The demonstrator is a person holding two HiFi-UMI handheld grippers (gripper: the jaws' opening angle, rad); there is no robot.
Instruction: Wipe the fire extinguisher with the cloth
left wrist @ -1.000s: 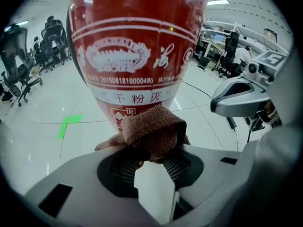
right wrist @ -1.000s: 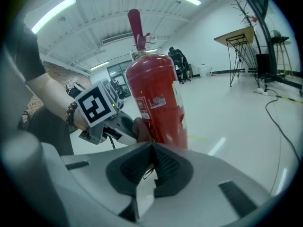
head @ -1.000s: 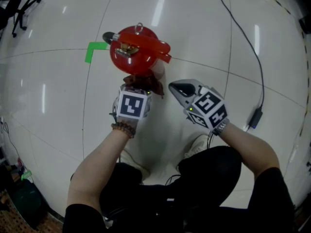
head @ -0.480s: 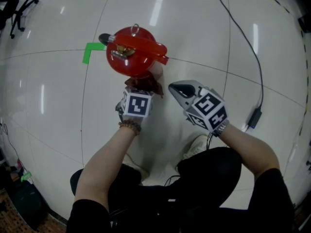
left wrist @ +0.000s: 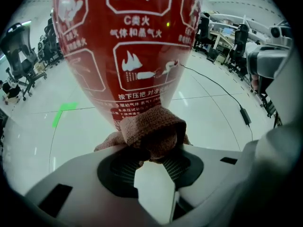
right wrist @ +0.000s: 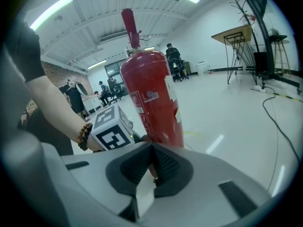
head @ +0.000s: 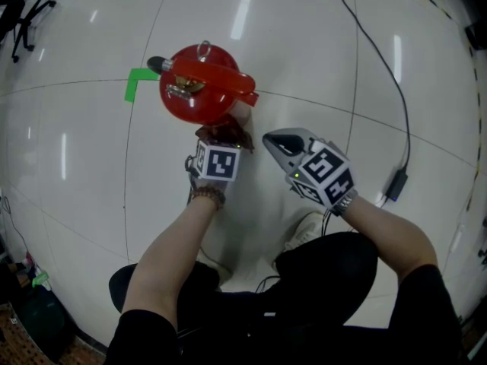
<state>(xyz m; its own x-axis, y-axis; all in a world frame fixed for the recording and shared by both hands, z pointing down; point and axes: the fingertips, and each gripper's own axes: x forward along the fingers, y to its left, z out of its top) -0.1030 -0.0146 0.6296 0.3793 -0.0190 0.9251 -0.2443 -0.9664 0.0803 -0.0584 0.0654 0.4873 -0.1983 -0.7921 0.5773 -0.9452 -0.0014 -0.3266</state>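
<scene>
Extinguisher (head: 199,86): it is standing upright on the white floor (head: 319,44), a red cylinder with its handle and ring pin showing on top in the head view. A strip of green tape (head: 137,82) is lying on the floor just beside it, at its left in that view.

Left gripper (head: 219,141): it is pointing steeply down at the near side of the extinguisher (left wrist: 128,46). Its jaws are clamping a bunched brown cloth (left wrist: 151,131), which is filling the gap between them and bulging out past the tips. The cloth (head: 223,134) is lying against the lower part of the printed label (white pictograms and script on red). It appears to be touching the wall there, though the wide-angle picture is not showing the contact line clearly. A bead bracelet (head: 207,196) is sitting on the wrist behind this gripper (left wrist: 151,157).

Right gripper (head: 272,138): it is hovering near the extinguisher, at the right of the cloth and apart from both. Its jaws are resting together with nothing between them (right wrist: 152,162). Its own view is showing the extinguisher (right wrist: 151,103) standing beyond the tips, with the bracelet (right wrist: 84,136) at the left.

Surroundings: a black cable (head: 365,67) is running across the floor at the right, well apart from the extinguisher.
</scene>
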